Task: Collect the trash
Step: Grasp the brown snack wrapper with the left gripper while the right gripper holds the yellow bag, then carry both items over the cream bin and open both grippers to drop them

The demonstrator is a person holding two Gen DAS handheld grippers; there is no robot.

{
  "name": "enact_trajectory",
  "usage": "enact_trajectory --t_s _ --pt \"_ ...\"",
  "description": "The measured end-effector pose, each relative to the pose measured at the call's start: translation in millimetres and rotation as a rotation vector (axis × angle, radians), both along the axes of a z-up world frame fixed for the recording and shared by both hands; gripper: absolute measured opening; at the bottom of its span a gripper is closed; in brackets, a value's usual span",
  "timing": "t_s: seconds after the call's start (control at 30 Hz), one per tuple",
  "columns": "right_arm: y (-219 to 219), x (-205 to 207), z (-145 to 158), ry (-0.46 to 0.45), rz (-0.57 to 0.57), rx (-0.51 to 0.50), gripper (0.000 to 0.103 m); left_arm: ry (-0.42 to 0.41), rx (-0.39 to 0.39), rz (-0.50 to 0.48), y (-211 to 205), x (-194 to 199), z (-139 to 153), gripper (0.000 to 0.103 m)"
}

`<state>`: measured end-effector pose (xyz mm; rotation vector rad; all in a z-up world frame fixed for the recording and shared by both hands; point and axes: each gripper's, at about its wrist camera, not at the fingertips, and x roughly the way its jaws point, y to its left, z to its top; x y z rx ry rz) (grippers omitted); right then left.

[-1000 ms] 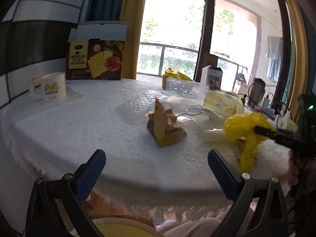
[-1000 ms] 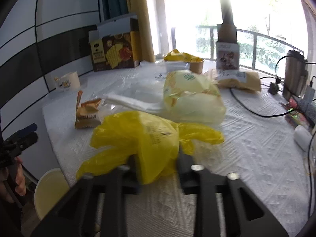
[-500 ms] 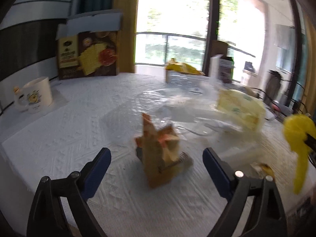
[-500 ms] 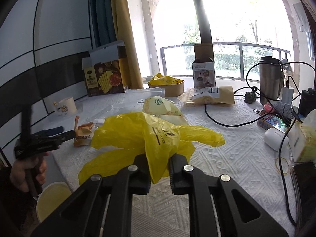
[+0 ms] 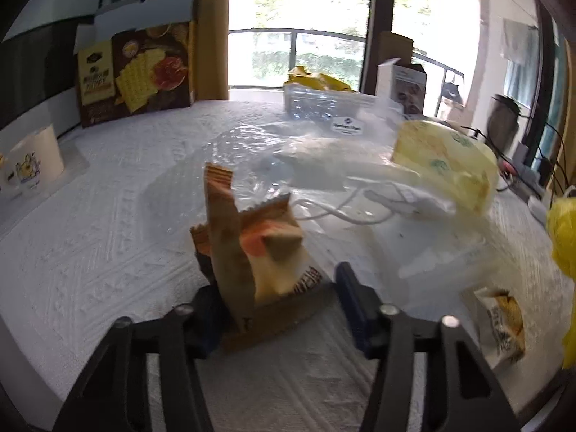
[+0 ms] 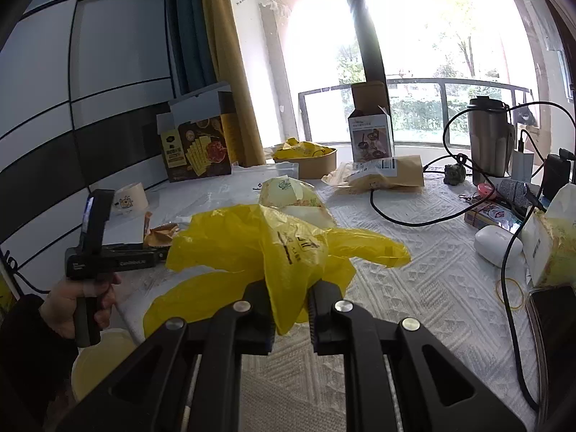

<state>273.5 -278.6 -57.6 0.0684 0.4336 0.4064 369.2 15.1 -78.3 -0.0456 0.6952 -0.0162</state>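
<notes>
The left gripper [image 5: 277,304] is low over the white tablecloth [image 5: 90,252], its blue-padded fingers [image 5: 354,295] set on either side of a crumpled orange and tan snack wrapper [image 5: 252,252]; the left pad sits against the wrapper's base, while a gap shows between the right pad and the wrapper, so the jaws are still apart. The wrapper stands upright near the table's near edge, in front of a sheet of clear plastic [image 5: 230,165]. A smaller snack packet [image 5: 502,324] lies to its right. The right gripper [image 6: 289,309] is clamped on a yellow plastic bag [image 6: 270,248], whose crumpled body spreads out beyond the fingertips above the tablecloth. Farther back on the table are a pale yellow bag [image 5: 446,158], a cracker box [image 5: 138,72] at far left, and a white mug [image 5: 30,160] at the left edge. From the right wrist view, a pale bucket [image 6: 100,360] sits below the table edge at left.
</notes>
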Motion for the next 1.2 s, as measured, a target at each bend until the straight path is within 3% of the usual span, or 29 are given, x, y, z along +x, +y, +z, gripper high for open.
enact_trajectory --t_s 0.03,0.1,0.13,0.43,0.67,0.9,1.2 --pt "-0.1 -1.5 -0.3 -0.001 0.001 0.001 0.013 -0.003 0.007 -0.001 -1.6 -1.5 -0.3 0.048" --pt "0.1 -3.8 -0.1 -0.002 0.002 0.000 0.013 -0.012 -0.002 -0.014 -2.3 -5.2 0.6 0.029" --pt "0.6 -4.2 0.3 -0.002 0.002 -0.001 0.013 -0.011 -0.005 -0.016 -2.7 -6.6 1.6 0.013" --pt "6.4 -20.4 12.9 -0.030 0.014 -0.018 0.013 -0.058 0.023 -0.059 -12.2 -36.2 21.0 0.010" --pt "16.0 -44.9 28.7 -0.069 0.036 -0.031 0.013 -0.115 0.085 -0.102 -24.0 -84.3 48.9 0.010" --pt "30.1 -69.3 42.6 -0.103 0.064 -0.045 0.013 -0.149 0.093 -0.118 -19.8 -134.7 69.1 0.010" --pt "47.4 -92.4 51.5 -0.121 0.100 -0.053 0.013 -0.132 0.105 -0.109 -9.7 -199.4 66.1 0.010"
